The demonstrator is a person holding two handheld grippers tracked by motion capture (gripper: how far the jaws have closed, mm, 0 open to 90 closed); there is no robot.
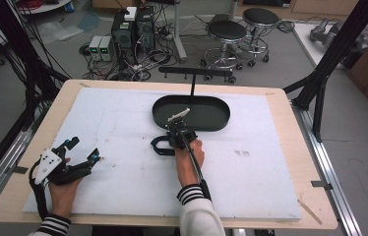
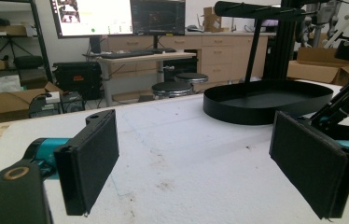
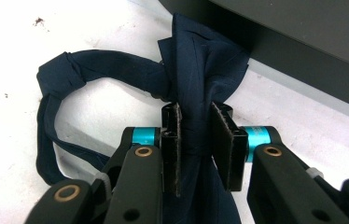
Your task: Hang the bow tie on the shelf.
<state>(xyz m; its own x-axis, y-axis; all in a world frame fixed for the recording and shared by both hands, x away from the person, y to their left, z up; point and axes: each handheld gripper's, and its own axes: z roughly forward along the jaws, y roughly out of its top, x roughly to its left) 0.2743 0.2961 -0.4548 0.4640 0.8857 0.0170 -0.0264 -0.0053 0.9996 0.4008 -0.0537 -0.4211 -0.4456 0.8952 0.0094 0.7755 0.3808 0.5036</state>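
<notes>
High view: a wooden table [image 1: 280, 105] carries a white foam board [image 1: 123, 128] that covers most of its top. A shallow black oval metal tray [image 1: 211, 115] lies on the board toward the far side, and a thin black post [image 1: 192, 86] rises from behind it to a black horizontal bar [image 1: 194, 72].

Just in front of the tray's near rim, the right gripper [image 1: 177, 132] points toward the tray, held by the person's right hand [image 1: 190, 156] in a striped cuff. Its jaws are clamped on a dark navy cloth strip [image 1: 161, 145], whose loop lies on the board to the left of the gripper, just short of the tray. In the right gripper view, the navy cloth [image 3: 196, 84] runs as a bunched fold between the two black pads [image 3: 172, 140], which press on it from both sides; the loop curves away to the left on the white board, and the upper end of the fold lies against the tray's black wall [image 3: 303, 51].

Well to the left of the tray and nearer the person, the left gripper [image 1: 81, 155] rests over the board in the left hand [image 1: 64, 189], with its jaws wide apart and nothing between them. The left gripper view shows its two pads [image 2: 91, 158] far apart, with the tray ahead to the right on the board.
</notes>
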